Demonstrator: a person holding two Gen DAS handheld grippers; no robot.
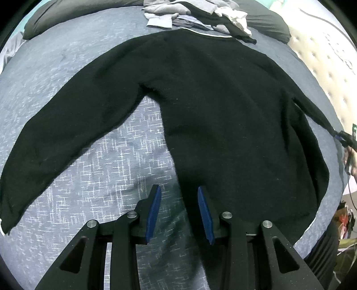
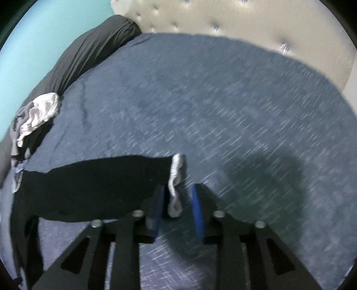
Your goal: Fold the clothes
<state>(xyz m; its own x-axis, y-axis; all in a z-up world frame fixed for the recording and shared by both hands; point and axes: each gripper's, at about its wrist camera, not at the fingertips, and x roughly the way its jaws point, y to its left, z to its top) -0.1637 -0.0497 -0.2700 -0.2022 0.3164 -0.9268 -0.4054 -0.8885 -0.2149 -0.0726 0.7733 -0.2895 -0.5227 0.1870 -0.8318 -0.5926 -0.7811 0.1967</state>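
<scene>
Black fleece sweater (image 1: 212, 107) lies flat on our blue bed cover (image 1: 107, 169). Right gripper (image 2: 176, 200) stands apart around its white-edged cuff (image 2: 177, 169); left gripper (image 1: 179, 214) apart by the hem. We should clamp the cuff fully before folding the sleeve inward.

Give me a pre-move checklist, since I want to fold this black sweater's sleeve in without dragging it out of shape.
1. Sweater lies spread on the bed: ok.
2. Right gripper has the sleeve cuff between its jaws: ok, but the jaws are apart and the picture is blurred, so a firm grip: cannot tell.
3. Left gripper open and empty, near the hem: ok.
4. Left sleeve lies flat, stretched outward: ok.
5. Clothes pile clear of the sweater: not ok, it meets the collar edge.
6. Bed beyond the cuff free for moving: ok.
</scene>
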